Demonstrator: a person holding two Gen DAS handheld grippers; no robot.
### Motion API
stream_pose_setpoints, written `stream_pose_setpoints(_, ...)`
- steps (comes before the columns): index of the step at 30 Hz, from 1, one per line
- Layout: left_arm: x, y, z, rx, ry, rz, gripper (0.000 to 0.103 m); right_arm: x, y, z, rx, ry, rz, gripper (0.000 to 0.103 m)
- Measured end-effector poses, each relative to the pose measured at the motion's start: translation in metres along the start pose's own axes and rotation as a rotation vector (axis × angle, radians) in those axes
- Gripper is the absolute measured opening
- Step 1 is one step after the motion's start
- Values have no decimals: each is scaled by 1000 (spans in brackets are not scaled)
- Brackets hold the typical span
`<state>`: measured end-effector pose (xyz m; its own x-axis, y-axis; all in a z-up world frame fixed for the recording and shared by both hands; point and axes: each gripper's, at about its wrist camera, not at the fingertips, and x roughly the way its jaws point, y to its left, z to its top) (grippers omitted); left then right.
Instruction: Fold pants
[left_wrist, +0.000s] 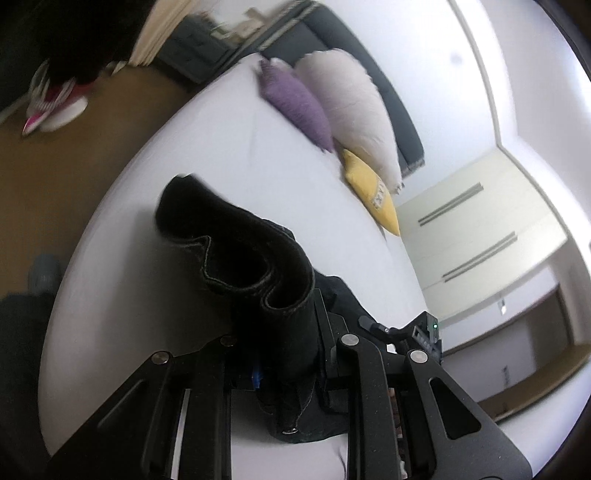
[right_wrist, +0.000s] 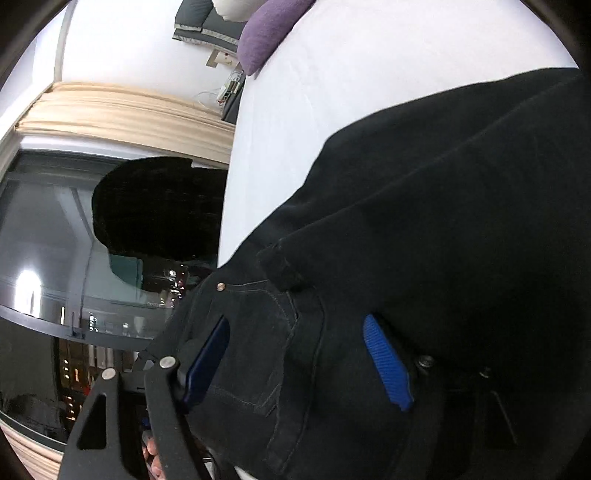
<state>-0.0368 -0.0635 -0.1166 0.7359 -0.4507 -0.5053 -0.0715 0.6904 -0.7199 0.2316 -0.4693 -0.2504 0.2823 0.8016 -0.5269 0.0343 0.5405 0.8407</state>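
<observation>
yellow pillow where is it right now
In the left wrist view the yellow pillow lies on the white bed at right of centre, just below the grey pillow.
</observation>
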Motion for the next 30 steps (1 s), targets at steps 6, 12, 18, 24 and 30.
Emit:
stream_pose_setpoints(6,20,-80,-3,206,13,-2,18,-41,10,-10,-50,-12,13,80)
stream_pose_setpoints(12,80,-182,-37,492,92,-4,18,-92,3,-10,-56,-44,119,80)
stream_pose_setpoints(18,154,-241,-120,722,214,19,18,-130,5,-6,-120,-32,166,81)
stream_pose_setpoints(24,180,-256,-172,842,270,62,18,-126,11,-6,-183,14,42,86)
stream_pose_setpoints(30,180,-257,-200,942,235,109,18,-122,-9,-9,-95,33,-15,85)
